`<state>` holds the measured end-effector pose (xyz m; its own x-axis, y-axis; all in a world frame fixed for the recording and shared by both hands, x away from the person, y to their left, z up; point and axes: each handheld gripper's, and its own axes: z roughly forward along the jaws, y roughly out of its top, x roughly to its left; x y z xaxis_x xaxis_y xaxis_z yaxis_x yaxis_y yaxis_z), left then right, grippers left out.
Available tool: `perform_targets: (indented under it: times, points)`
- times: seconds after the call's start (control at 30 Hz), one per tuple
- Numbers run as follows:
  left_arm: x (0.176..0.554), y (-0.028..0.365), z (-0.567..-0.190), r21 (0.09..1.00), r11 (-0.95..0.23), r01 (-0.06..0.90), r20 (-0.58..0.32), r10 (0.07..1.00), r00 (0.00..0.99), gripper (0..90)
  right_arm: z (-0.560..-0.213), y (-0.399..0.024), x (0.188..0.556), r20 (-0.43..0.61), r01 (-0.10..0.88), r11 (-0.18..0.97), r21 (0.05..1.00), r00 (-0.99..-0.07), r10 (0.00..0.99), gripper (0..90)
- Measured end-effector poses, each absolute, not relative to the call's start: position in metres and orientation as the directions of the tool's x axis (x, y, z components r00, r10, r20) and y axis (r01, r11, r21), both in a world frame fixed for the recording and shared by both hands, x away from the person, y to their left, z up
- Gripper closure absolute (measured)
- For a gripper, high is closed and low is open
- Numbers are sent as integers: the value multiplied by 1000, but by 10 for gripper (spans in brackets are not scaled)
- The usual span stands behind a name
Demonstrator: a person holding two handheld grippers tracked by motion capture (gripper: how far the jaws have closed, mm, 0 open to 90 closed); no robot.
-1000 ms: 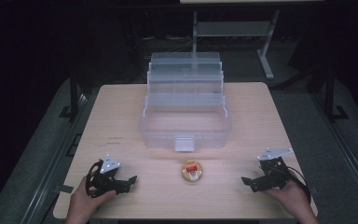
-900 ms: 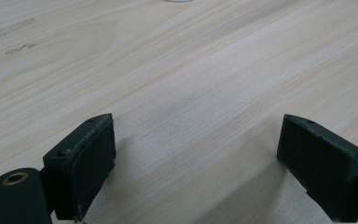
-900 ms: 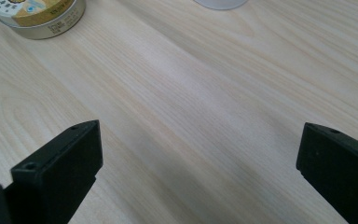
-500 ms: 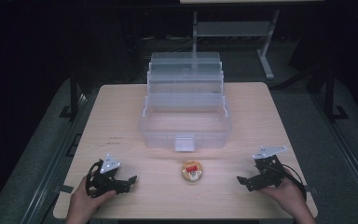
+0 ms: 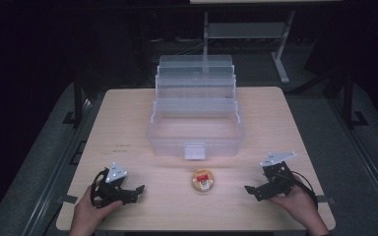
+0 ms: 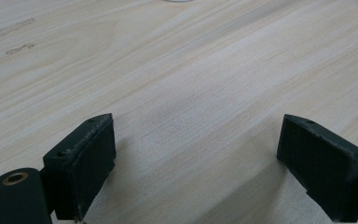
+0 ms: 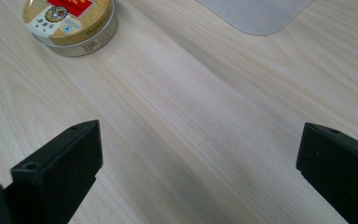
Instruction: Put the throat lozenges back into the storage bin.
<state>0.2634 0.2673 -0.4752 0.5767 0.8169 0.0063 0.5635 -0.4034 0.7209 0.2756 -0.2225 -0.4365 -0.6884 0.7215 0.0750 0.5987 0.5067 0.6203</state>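
A: High view first. What's sitting on the surface?

B: A clear plastic tiered box is standing open mid-surface, trays stepping up toward the far edge, latch facing the person. A small round tin with a yellow and red lid is lying just in front of that latch, apart from the box.

A: Claws?

B: The left claw is sitting near the front left corner, a hand gripping it, jaws pointing right toward the tin. The right claw is sitting near the front right, a hand under it, jaws pointing left toward the tin. The tin is lying between the two, well apart from each. A grey plate is topping each one.

A: Left gripper view?

B: The left claw is standing with jaws wide apart, nothing between them, bare wood grain of the surface running under them. A sliver of something pale is showing at the top edge, too little to tell what.

A: Right gripper view?

B: The right claw is also gaping wide, nothing gripped. The tin is lying at upper left, flat on the surface, lid up, well ahead of the jaws and off to the left-hand jaw's side. A rounded clear plastic corner of the box is showing at the top, right of the tin, not touching it.
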Motion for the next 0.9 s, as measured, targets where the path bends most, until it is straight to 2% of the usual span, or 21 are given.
perform_targets:
  times: [0.9]
  points:
    - [263,267,-475,721,-403,563,6,817,577,106,-434,-197,283,86,576,547,608,-732,675,0]
